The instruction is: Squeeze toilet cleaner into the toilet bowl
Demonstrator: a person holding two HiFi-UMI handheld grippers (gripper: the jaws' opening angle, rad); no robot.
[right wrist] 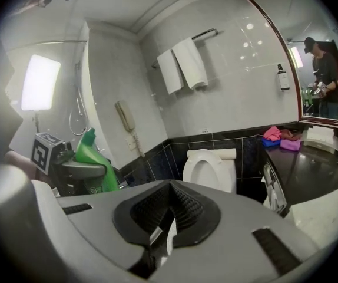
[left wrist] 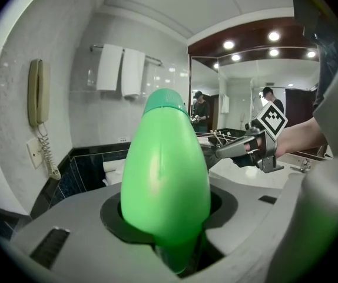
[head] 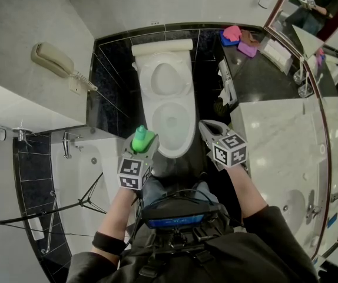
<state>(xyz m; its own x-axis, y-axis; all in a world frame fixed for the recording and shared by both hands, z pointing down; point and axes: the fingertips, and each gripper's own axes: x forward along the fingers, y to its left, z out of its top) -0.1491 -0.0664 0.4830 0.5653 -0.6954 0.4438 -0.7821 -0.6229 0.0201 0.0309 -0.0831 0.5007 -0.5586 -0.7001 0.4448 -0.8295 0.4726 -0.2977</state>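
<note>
Straight ahead at 12 o'clock sits the white toilet bowl (head: 188, 135) w/ its lid (head: 166, 78) up against the tank (head: 162, 46). L gripper (head: 143, 146) is at the bowl's 7 o'clock edge & squeezes tight on the green cleaner bottle (head: 141, 135). The bottle stands upright, cap on top, & fills the space btwn the jaws. R gripper (head: 204, 124) is at the bowl's 4 o'clock side, just beside the rim, w/ its jaws pressed together & nothing btwn them.

Things around:
- At 9 o'clock is a white bathtub (head: 92, 175), w/ black tripod legs (head: 69, 205) showing across it in the head view.
- At 10 o'clock a beige phone (head: 54, 61) hangs on the wall, cord dangling.
- At 3 o'clock a pale stone counter (head: 281, 140) w/ a sink (head: 292, 208) comes close to the R gripper.
- At 1 o'clock a dark counter top (head: 257, 78) holds pink & purple cloths (head: 238, 37). White stuff hangs on its side near the toilet, can't tell what.
- Two white towels (left wrist: 122, 69) hang high on a bar.
- A big mirror (head: 319, 16) is at 2 o'clock.

Room to move: the gap btwn the tub edge & the counter edge is narrow, & the toilet takes most of it. L gripper has the tub rim near at its 9 o'clock. R gripper has the counter edge near at its 3 o'clock. Space above the bowl is open.
</note>
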